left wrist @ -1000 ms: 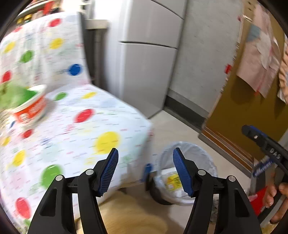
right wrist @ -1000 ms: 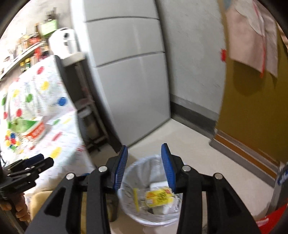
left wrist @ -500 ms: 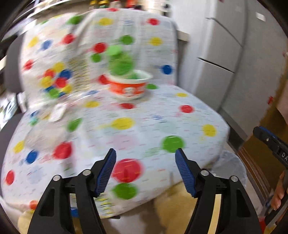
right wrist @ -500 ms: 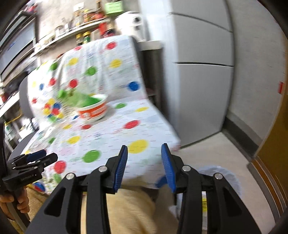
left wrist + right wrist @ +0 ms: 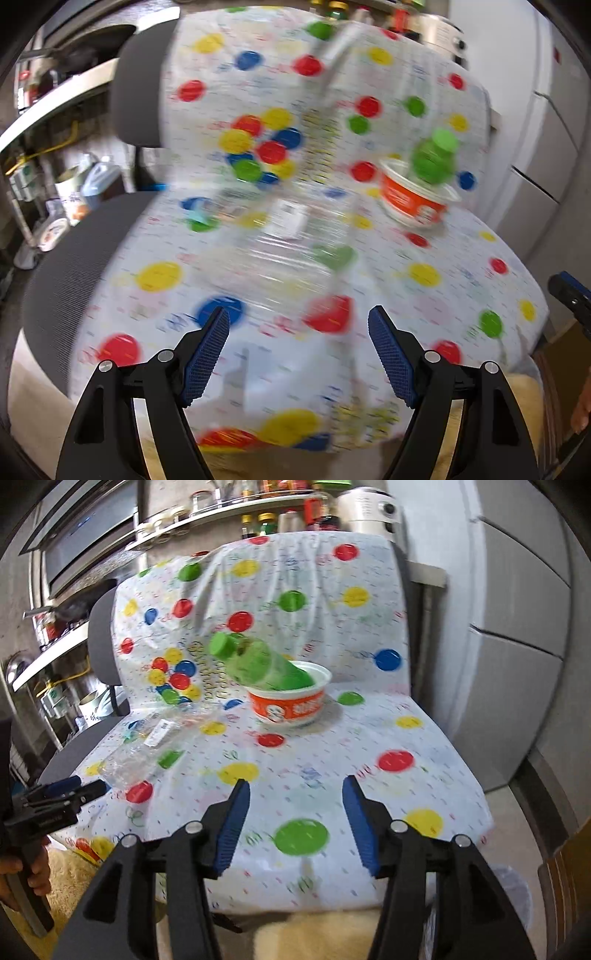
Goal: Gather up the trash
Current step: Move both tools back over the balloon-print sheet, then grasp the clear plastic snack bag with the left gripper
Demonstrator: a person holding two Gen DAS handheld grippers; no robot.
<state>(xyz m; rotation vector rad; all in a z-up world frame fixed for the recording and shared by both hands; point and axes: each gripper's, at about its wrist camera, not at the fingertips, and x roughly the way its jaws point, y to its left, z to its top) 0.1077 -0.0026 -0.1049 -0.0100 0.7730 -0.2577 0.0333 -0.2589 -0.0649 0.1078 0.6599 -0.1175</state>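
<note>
Swinging off the bin, both views now face the chair (image 5: 424,738); left tongs (image 5: 298,350) and right tongs (image 5: 295,825) empty, jaws just widened. Bottle (image 5: 258,664) sits tilted in cup (image 5: 291,701), clear wrapper (image 5: 147,746) lies left on the seat, next pick likely

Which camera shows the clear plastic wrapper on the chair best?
The right wrist view: the clear plastic wrapper is fairly sharp there, lying left of the orange bowl. In the left wrist view the wrapper is central but motion-blurred.
</note>
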